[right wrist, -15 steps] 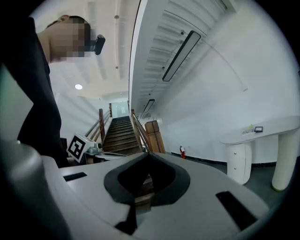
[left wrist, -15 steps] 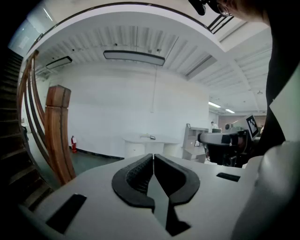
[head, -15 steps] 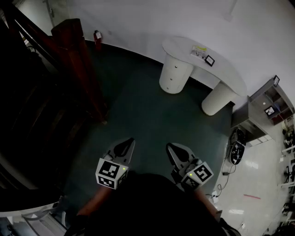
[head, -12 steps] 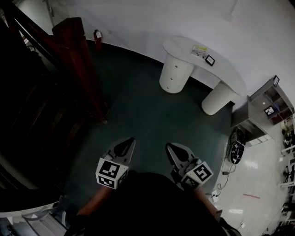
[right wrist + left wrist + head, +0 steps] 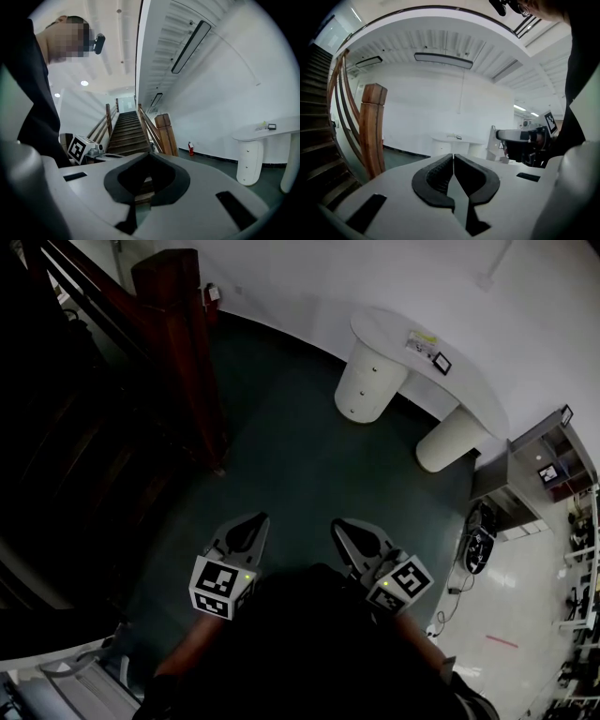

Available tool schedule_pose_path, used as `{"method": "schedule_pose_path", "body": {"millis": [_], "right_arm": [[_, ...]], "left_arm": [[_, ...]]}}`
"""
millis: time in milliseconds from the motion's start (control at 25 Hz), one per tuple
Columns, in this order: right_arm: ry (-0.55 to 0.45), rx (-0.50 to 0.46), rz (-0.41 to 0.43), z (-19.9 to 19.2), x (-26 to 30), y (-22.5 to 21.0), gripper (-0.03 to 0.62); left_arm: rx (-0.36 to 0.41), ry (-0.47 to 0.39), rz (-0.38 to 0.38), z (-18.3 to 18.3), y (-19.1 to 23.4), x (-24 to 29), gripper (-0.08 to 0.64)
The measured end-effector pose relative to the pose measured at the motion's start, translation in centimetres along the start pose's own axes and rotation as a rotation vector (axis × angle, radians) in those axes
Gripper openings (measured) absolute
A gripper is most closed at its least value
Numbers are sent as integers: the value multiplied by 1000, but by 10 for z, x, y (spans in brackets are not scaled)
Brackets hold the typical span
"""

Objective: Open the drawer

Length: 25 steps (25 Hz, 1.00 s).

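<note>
Stands well apart from the bench, at 1 o'clock in the head view. Holds the left claw and the right claw side by side near 6 o'clock, both clenched on nothing, pads pressed together in each gripper view. Finds the drawer in the round white pedestal under the bench's left end, shut, with small knobs down the front; cannot tell which of the stacked fronts is meant. Reads as the approach step, nothing touched. Next calls for walking up to the pedestal, releasing one claw and clenching it on a knob, then pulling straight out.
</note>
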State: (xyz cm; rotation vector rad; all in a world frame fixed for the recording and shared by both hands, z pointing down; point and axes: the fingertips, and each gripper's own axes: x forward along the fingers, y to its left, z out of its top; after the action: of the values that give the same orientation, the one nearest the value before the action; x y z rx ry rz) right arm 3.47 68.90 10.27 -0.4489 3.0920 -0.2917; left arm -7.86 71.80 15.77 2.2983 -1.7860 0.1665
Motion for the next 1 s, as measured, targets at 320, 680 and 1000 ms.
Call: {"method": "schedule_pose_path", "body": {"millis": [320,680,1000], "right_arm": [[36,15,96,0,43,3,15],[35,52,89,4,100,-71,15],[40,94,44,26,146,-179,15]], "left_arm": [[-46,3,40,-5,30,0,20],[-46,40,34,7,82,73,20],[-29,62,7,45,134,180,20]]}}
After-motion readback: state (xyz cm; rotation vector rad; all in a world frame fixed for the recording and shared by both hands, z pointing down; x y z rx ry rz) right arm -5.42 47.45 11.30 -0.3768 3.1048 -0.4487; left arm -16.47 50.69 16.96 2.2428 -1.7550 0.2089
